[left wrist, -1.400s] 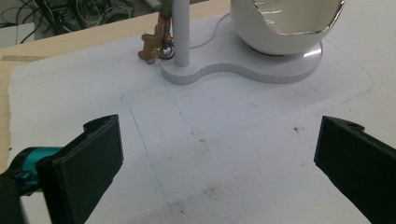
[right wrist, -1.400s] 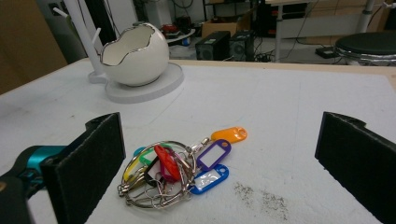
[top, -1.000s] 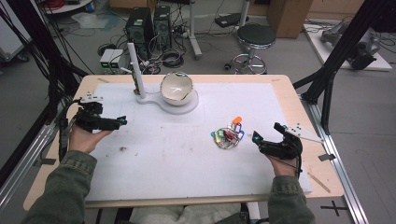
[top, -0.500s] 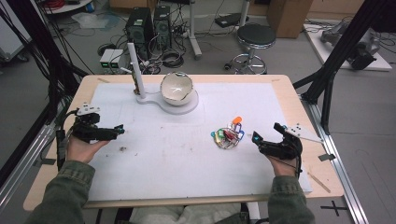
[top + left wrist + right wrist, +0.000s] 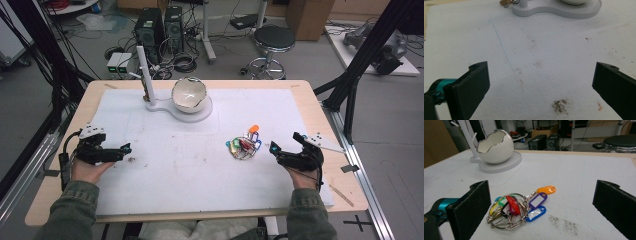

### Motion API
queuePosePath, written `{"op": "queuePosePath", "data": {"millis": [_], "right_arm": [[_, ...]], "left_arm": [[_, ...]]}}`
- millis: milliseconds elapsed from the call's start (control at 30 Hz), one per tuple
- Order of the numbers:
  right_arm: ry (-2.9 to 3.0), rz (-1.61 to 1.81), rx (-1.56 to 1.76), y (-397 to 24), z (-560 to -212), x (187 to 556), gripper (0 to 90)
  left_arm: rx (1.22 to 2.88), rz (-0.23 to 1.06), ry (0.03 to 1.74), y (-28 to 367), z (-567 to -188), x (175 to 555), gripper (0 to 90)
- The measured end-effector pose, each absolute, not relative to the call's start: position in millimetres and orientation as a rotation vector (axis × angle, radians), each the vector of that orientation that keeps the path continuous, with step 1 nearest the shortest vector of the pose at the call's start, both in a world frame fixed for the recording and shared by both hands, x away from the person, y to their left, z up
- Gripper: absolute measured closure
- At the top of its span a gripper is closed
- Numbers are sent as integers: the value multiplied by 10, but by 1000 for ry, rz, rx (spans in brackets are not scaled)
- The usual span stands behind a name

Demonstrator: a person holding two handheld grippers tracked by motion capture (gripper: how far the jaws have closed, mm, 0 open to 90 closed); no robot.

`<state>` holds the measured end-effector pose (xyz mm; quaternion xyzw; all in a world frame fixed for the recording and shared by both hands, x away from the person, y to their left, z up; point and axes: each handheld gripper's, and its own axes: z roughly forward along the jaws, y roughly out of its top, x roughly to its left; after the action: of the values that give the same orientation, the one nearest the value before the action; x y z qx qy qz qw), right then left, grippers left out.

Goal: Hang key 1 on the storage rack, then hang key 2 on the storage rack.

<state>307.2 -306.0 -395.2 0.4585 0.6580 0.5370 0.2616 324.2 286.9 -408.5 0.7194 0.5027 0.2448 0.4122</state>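
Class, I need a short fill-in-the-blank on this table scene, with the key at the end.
1. The bunch of key tags lies nearest the ____ gripper.
2. The fingers of both grippers, the left gripper included, are ____.
3. The white egg-shaped bowl sits on a white ____.
4. The tag lying farthest from the ring is coloured ____.

Missing words: right; open; stand; orange

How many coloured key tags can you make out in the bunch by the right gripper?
6: orange tag farthest out, purple, blue nearest, red, green and yellow at the bunch's left. Others may hide beneath the rings.
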Motion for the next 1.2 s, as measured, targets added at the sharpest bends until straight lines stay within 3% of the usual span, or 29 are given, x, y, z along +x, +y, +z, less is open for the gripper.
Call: {"op": "queuePosePath", "data": {"millis": [1200], "right_arm": [[2050, 1310, 1269, -2886, -3886, 3470, 7]], "left_arm": [[1835, 629, 1234, 2948, -4219, 3010, 17]]}}
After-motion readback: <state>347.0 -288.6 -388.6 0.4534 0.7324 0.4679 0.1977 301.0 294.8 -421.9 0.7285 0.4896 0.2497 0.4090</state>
